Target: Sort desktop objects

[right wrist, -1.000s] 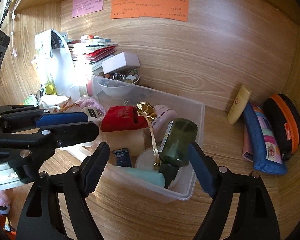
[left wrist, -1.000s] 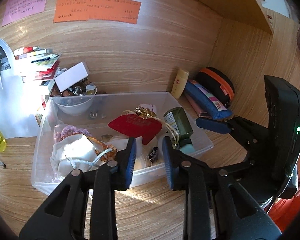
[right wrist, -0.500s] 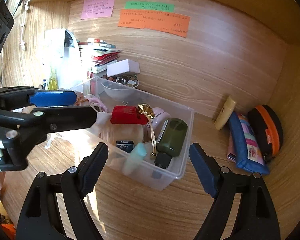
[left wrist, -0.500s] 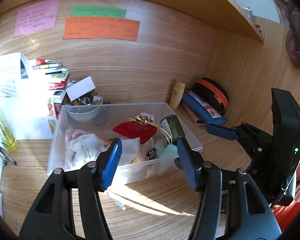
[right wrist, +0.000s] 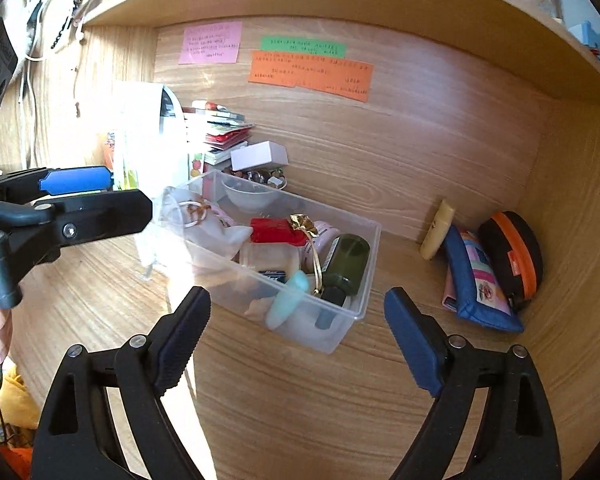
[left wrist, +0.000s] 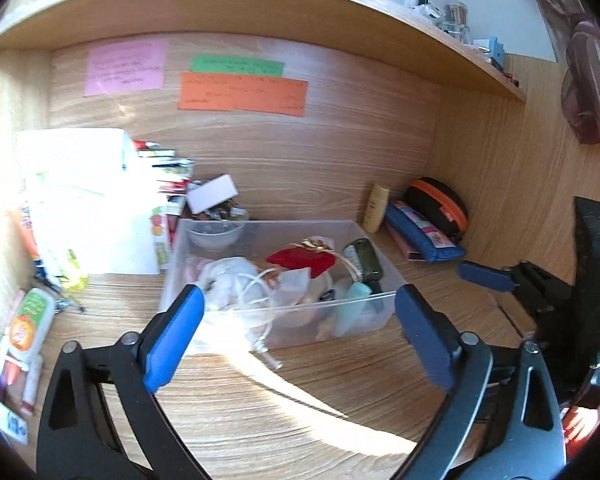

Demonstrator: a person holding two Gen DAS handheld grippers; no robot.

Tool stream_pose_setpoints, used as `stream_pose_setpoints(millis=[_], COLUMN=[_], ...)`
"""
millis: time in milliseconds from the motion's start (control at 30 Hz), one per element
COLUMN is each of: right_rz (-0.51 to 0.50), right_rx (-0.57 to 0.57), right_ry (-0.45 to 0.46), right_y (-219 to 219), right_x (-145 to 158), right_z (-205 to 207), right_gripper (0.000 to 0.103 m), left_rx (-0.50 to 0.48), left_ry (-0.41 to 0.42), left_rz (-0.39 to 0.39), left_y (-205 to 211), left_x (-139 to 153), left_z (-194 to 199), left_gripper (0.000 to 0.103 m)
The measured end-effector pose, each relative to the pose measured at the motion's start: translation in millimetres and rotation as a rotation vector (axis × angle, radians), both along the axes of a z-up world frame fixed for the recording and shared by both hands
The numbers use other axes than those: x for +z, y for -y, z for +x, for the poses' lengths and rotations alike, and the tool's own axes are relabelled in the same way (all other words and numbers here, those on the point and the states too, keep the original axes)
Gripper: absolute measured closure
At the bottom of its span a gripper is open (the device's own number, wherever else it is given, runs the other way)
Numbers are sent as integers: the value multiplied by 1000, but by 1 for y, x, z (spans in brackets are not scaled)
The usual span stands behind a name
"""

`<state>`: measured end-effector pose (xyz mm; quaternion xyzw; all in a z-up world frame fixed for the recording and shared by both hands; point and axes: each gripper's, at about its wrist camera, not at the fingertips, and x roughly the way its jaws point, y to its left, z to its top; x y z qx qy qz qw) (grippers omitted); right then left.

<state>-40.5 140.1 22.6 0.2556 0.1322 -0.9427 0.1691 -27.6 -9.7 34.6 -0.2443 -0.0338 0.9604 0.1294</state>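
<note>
Left wrist view: your left gripper (left wrist: 296, 332) has just been opening and its jaws now stand wide apart with nothing between them. A second ago they were nearly together, close over the white pouch (left wrist: 236, 280) in the clear bin (left wrist: 292, 320); now they frame the bin's near wall from a pulled-back position over the counter (left wrist: 260, 412). The pouch lies in the bin's left half, its cord trailing over the near rim. In my judgement you have just let an item go into the bin and this placement is finished. The gripper points forward and moderately downward, with the bin centred ahead. Your right gripper's blue pad (left wrist: 484, 276) shows at the right edge, clear of the bin.

Right wrist view: your right gripper (right wrist: 296, 328) has also been opening a little further; its jaws are apart and empty, set before the bin's (right wrist: 364, 248) near corner without touching it. It too sits further back than a second ago, so more of the shelf and wall shows. The green bottle (right wrist: 346, 260), red pouch (right wrist: 276, 232) and teal tube (right wrist: 290, 300) lie in the bin's near end. The yellow tube (right wrist: 438, 236), blue pencil case (right wrist: 476, 276) and black-and-orange case (right wrist: 514, 256) remain outside, against the right corner. I judge these the likely next candidates for sorting. The gripper is tilted downward, level across.
</note>
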Motion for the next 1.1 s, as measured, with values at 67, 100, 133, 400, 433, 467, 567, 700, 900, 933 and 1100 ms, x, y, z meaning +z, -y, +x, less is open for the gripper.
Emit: stream_pose_setpoints(millis=[67,100,133,400,433,467,567,700,900,933,1100], right_rz=[-16,-23,-33,-111,-119,-127,-153,-167,-169,-169,-173], right_rx=[-2,-3,-3,-17,-20,-20,-14,-14,-22,-25,-30], right_ry=[-6,-7,-8,-29,-31,-32,-32,-43,-49,-51,-47], right_y=[-2,-3,-5,-15,-16,-17,-19,-22,-26,-26,-27], right_x=[1,2,2,1,0,0,0,0,3,3,4], right_z=[9,12,14,39,42,44,51,57,52,51,45], right_gripper=[15,12,11,8,8,7,6,0,0,0,0], left_rx=[54,71,87,149,149,154,162,159,151,150,140], left_ry=[-19,-24,-29,-29,-20,-16,-12,-21,-40,-45,-58], left_rz=[-35,-54,-73,-145,-143,-139,-135,-141,-149,-151,-153], left_y=[0,-1,-2,-4,-4,-3,-5,-8,-14,-14,-17], left_x=[-2,-3,-4,-18,-19,-21,-24,-26,-28,-28,-27], left_z=[6,8,11,31,31,33,34,36,35,35,35], left_gripper=[2,2,2,1,1,1,1,1,1,1,1])
